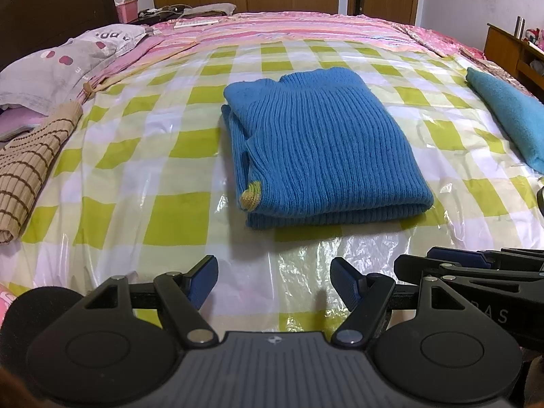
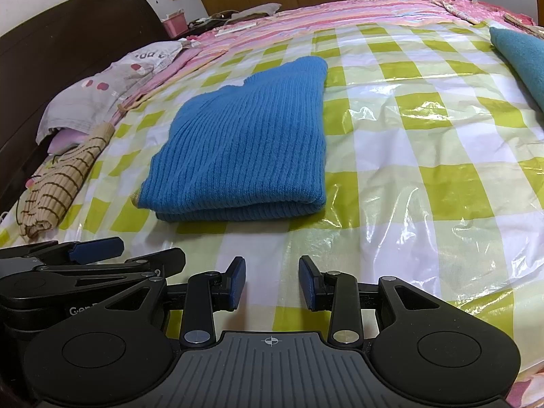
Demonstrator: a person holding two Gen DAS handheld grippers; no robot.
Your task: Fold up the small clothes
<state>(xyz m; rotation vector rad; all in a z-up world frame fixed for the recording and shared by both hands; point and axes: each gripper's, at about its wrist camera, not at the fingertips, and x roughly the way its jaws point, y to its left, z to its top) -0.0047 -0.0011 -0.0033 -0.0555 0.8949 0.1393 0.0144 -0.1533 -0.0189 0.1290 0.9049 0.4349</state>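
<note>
A blue ribbed knit sweater (image 1: 319, 149) lies folded into a neat rectangle on the green-and-white checked plastic sheet (image 1: 136, 156), with a small yellow patch at its near left corner. It also shows in the right wrist view (image 2: 244, 149). My left gripper (image 1: 274, 280) is open and empty, held back from the sweater's near edge. My right gripper (image 2: 272, 282) is open and empty, also short of the sweater. The right gripper shows at the right of the left view (image 1: 476, 265); the left gripper shows at the left of the right view (image 2: 85, 255).
A beige striped garment (image 1: 30, 170) lies at the left of the sheet. A teal cloth (image 1: 510, 115) lies at the right. A grey pillow (image 1: 57, 64) and dark headboard (image 1: 51, 6) are at the far left. Wooden wardrobes stand behind the bed.
</note>
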